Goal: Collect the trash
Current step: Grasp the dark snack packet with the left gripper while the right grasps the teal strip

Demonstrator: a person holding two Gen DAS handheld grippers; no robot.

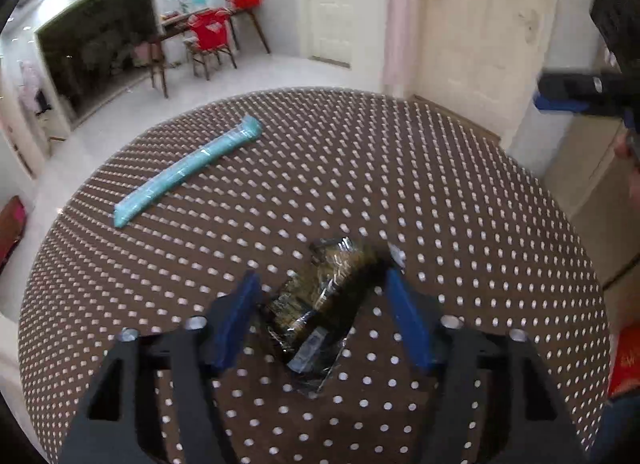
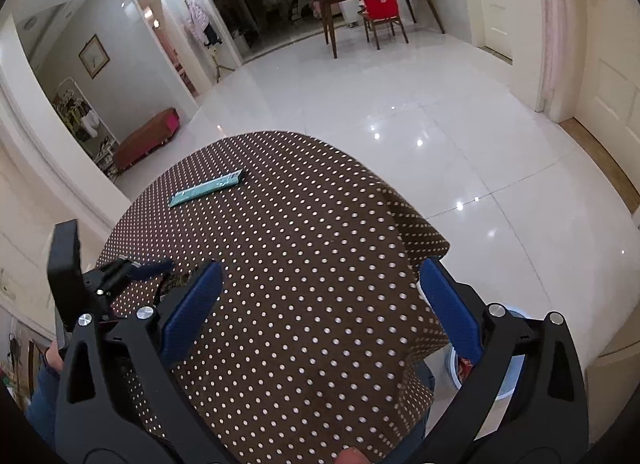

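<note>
The surface [image 1: 460, 199] is a round table under a brown cloth with white dots.

A crumpled dark wrapper [image 1: 324, 304] lies on the near part of the cloth, with a pale scrap just beside its far right corner. The left tongs [image 1: 320, 284] are lowered over it, one blue finger [image 1: 236, 324] on each side of the wrapper. The fingers stand partly spread; a gap shows between the right finger and the wrapper, while contact on the left side cannot be judged, as the picture is blurred there. No grip is evident.

A long teal packet [image 1: 188, 169] lies flat on the far left part of the cloth, well apart from the wrapper and from both tongs.

The right tongs [image 2: 320, 296] are held above the right part of the surface, spread wide, with only dotted cloth between the fingers. In the right wrist view the left tongs [image 2: 156, 268] appear at the left edge, tip down at the wrapper [image 2: 176, 282].

Below the right edge of the cloth, on the white tiled floor [image 2: 400, 111], stands a pale blue bin [image 2: 508, 384], mostly hidden behind the right tongs; something red shows inside its rim.
</note>
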